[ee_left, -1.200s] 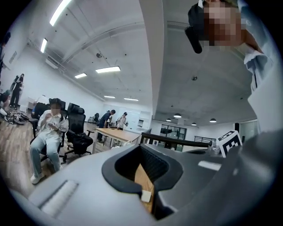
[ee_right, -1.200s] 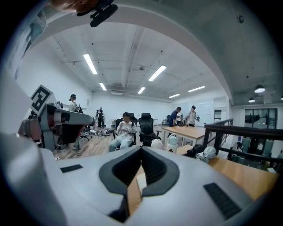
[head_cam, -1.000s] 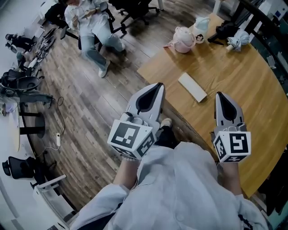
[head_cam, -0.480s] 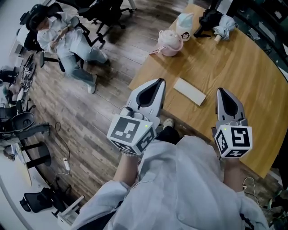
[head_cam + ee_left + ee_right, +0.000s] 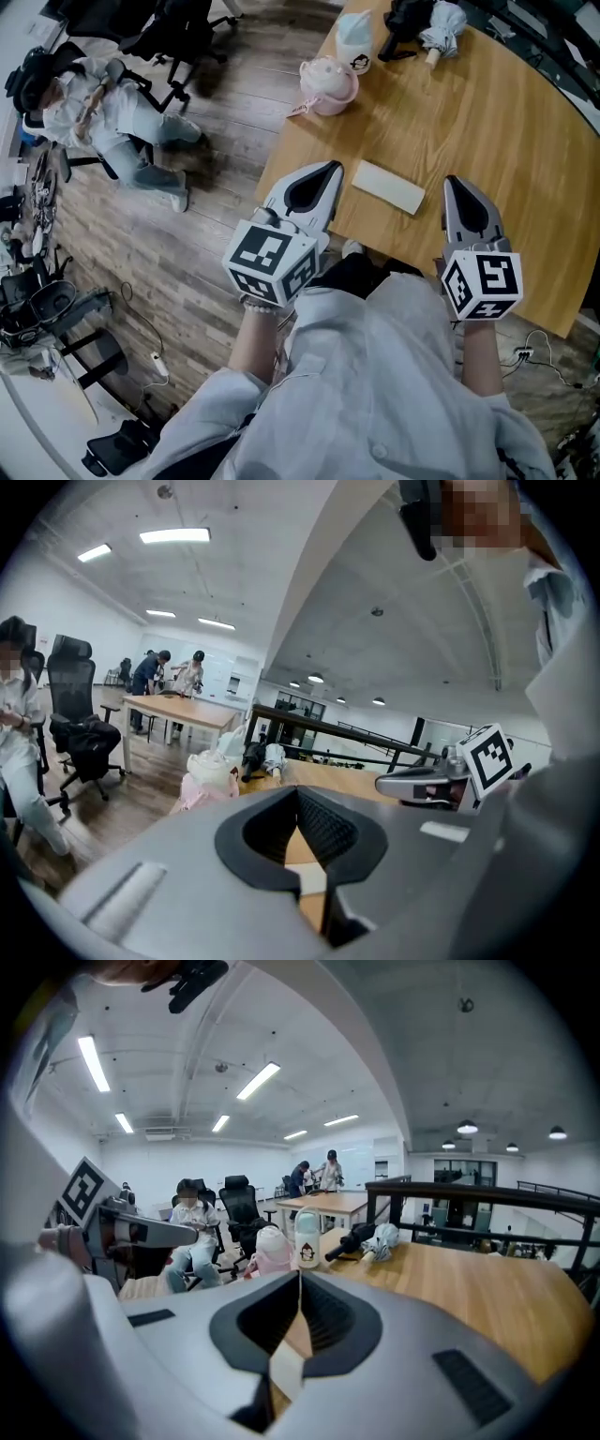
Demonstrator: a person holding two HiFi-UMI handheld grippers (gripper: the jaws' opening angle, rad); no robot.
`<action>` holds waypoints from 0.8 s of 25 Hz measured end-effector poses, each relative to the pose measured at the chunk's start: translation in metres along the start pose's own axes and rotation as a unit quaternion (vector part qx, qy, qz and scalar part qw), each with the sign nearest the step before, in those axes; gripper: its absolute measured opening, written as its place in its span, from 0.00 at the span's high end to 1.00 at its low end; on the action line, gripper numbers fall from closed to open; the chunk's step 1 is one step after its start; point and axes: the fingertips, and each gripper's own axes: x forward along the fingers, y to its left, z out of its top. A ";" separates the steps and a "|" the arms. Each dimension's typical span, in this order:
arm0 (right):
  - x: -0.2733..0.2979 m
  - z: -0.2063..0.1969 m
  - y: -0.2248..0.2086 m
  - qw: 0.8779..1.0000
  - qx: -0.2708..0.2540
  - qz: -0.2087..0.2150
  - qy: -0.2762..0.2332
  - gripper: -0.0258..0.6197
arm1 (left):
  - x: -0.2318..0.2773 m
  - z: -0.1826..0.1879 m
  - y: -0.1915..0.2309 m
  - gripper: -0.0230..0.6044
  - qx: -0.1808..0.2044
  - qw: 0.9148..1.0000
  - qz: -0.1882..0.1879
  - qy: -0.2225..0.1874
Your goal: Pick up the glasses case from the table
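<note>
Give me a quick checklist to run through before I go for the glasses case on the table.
1. Glasses case in sight, lying flat on the table: ok.
2. Nothing on or against the case: ok. The pink bag and white bottle sit farther back.
3. Left gripper open enough to take it: not ok. Its jaws are shut with nothing between them.
4. Right gripper open: not ok. It is shut and empty too.
5. A gripper in contact with the case: not ok. Both are short of it, one on each side.
</note>
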 end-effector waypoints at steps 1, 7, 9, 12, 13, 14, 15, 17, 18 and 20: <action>0.001 -0.005 -0.002 1.000 0.006 0.000 0.005 0.96 | 0.005 -0.007 0.000 0.96 -0.007 1.000 -0.008 0.012; 0.001 -0.038 -0.020 0.998 0.040 0.003 0.042 0.96 | 0.036 -0.050 -0.001 0.96 -0.023 0.994 -0.043 0.096; 0.004 -0.049 -0.026 0.997 0.055 0.009 0.050 0.96 | 0.046 -0.063 0.000 0.96 -0.026 0.992 -0.047 0.116; 0.010 -0.066 -0.032 0.995 0.086 0.015 0.057 0.96 | 0.058 -0.082 0.003 0.95 -0.027 0.988 -0.046 0.142; 0.011 -0.071 -0.034 0.993 0.095 0.017 0.060 0.96 | 0.062 -0.087 0.004 0.95 -0.026 0.987 -0.045 0.150; 0.012 -0.075 -0.035 0.993 0.101 0.019 0.064 0.94 | 0.065 -0.092 0.006 0.95 -0.026 0.986 -0.042 0.158; 0.013 -0.080 -0.034 0.992 0.105 0.024 0.070 0.91 | 0.067 -0.098 0.008 0.95 -0.029 0.985 -0.040 0.167; 0.016 -0.092 -0.030 0.990 0.111 0.035 0.085 0.86 | 0.071 -0.112 0.013 0.94 -0.049 0.981 -0.038 0.186; 0.018 -0.099 -0.028 0.988 0.116 0.041 0.093 0.84 | 0.073 -0.119 0.016 0.91 -0.061 0.978 -0.037 0.195; 0.022 -0.111 -0.026 0.984 0.136 0.051 0.106 0.80 | 0.078 -0.135 0.019 0.86 -0.077 0.973 -0.041 0.215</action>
